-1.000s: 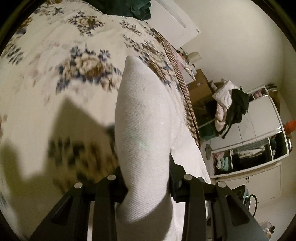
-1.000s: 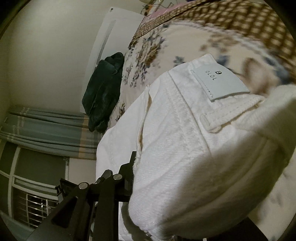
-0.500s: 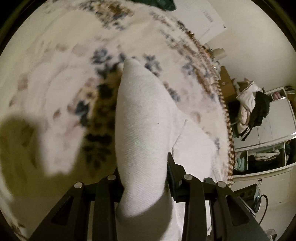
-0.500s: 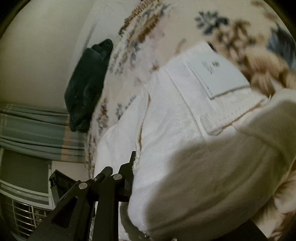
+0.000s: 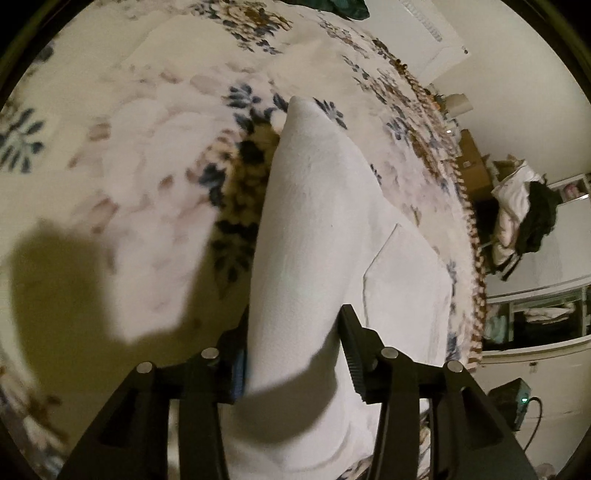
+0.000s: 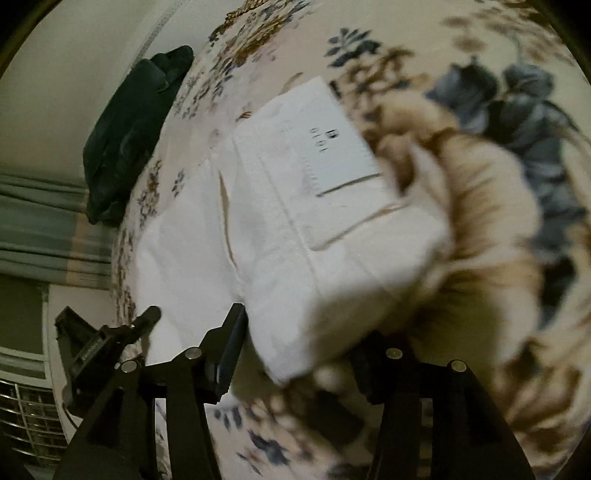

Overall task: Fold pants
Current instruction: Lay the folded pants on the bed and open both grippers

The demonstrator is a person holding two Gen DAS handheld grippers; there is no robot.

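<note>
White denim is filling the middle of the left wrist view: the pants (image 5: 306, 236) are rising as a tall rounded fold from between the jaws of the left gripper (image 5: 291, 350), which are clamping that fold from both sides. More of the garment, with a stitched pocket, is lying flat on the bed's floral bedspread (image 5: 110, 155) to the right of the fold. A dark green garment (image 5: 343, 5) is showing at the far edge of the bed, and a heap of clothes (image 5: 524, 206) is hanging against the wall beyond.

From the right wrist view, the pants (image 6: 280, 221) are lying on the floral bedspread (image 6: 498, 221), waistband patch (image 6: 332, 151) facing up. The right gripper (image 6: 299, 354) is standing with its jaws spread apart, and a corner of the fabric is sitting between them without being pinched. The dark green garment (image 6: 129, 125) is resting near the wall and curtain (image 6: 40, 229).
</note>
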